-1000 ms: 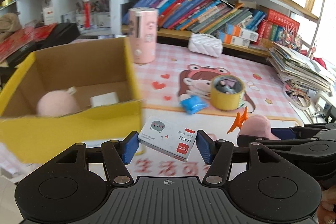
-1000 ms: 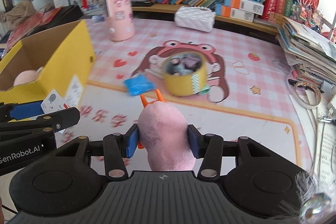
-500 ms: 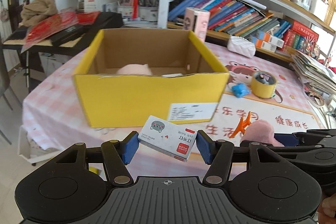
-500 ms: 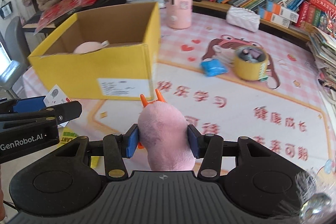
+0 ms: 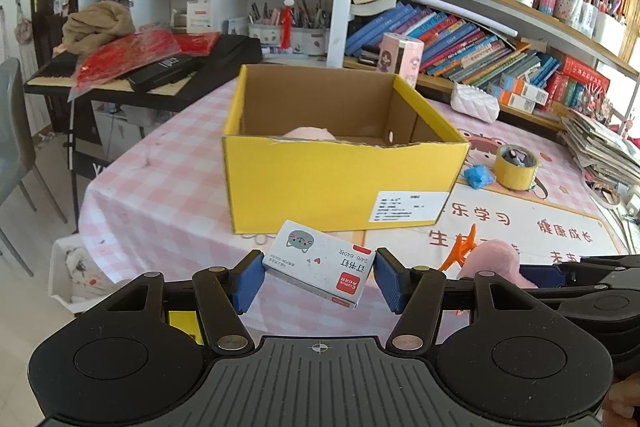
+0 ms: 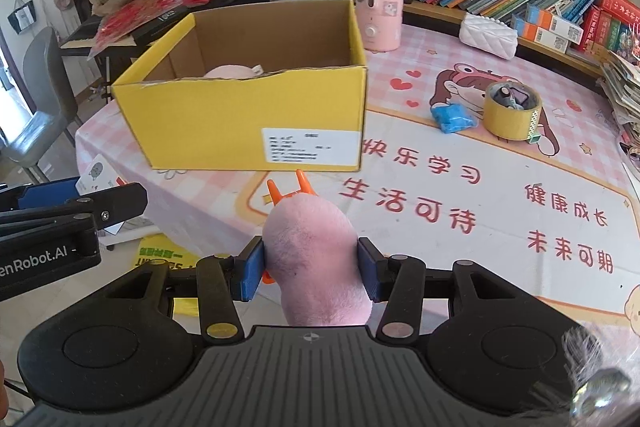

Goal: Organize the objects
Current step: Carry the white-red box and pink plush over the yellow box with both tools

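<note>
While both held things hang short of the yellow box [image 5: 340, 183], neither is over its open top yet, and that gap is what the coming move turns on. The staple box [image 5: 320, 263] sits clamped between the blue pads of the left gripper [image 5: 318, 277], skewed, its long axis running across the jaws and sloping down to the right. The pink plush toy [image 6: 314, 259] is pinched between the pads of the right gripper [image 6: 311, 269], its long axis running forward along the fingers, with an orange clip [image 6: 290, 189] poking out past its far end.

Seen from the left wrist, the yellow box lies ahead and slightly right of the jaws; from the right wrist it lies ahead and to the left. Its near wall, bearing a white label [image 6: 310, 146], faces both grippers, so I judge each load must go forward and clear that wall before release. Neither hand looks clearly nearer. Another pink soft thing [image 6: 232, 71] already lies inside.

On the pink checked tablecloth [image 6: 460, 47] beyond, a yellow tape roll [image 6: 512, 111] and a blue packet [image 6: 454, 117] lie just beside each other, well apart from the box.
</note>
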Tool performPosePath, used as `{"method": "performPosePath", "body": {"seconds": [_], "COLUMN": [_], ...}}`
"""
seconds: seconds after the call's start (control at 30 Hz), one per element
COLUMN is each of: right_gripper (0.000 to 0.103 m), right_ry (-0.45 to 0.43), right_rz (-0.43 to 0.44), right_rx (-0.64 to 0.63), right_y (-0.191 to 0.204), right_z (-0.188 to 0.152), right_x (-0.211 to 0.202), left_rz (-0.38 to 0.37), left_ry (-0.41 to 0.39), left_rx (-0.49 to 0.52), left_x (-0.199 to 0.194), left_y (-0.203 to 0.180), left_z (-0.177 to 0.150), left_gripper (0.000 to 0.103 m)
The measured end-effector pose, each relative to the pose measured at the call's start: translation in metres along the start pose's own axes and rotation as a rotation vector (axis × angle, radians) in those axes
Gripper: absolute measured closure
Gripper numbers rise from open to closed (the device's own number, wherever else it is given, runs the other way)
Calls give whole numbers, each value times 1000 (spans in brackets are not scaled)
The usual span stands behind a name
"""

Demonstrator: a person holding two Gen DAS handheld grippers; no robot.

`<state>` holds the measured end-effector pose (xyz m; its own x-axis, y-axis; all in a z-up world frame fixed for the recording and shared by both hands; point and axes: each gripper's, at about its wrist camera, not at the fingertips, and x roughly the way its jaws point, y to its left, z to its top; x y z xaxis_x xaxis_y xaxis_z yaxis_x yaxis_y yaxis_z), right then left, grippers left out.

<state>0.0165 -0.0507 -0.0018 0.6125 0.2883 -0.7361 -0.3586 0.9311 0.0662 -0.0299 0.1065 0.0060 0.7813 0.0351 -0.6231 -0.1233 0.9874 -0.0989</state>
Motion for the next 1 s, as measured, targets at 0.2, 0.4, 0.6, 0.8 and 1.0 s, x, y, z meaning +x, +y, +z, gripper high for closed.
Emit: {"method": "performPosePath", "body": {"seconds": [0.2, 0.4, 0.6, 0.8, 1.0], "right_gripper": [57, 57, 57, 57, 57], "right_ry": [-1, -10, -72, -174, -261], "right_rz": [10, 1, -39, -52, -48], "right_rx": [-20, -31, -17, 2, -3], "right_y": [18, 26, 18, 4, -10], "right_z": [-4, -4, 10, 48, 95], "right_x": [-3, -8, -13, -13, -3], "left_rz": [7, 1, -12, 12, 29], "left_ry": [-17, -44, -100, -154, -168], "left_rx": [-11, -14, 10, 25, 40], "left_x": [-10, -15, -15, 1, 28], "left_y": [13, 17, 13, 8, -1], "left_z": [-3, 3, 22, 50, 75], "left_gripper": [44, 44, 44, 44, 44]}}
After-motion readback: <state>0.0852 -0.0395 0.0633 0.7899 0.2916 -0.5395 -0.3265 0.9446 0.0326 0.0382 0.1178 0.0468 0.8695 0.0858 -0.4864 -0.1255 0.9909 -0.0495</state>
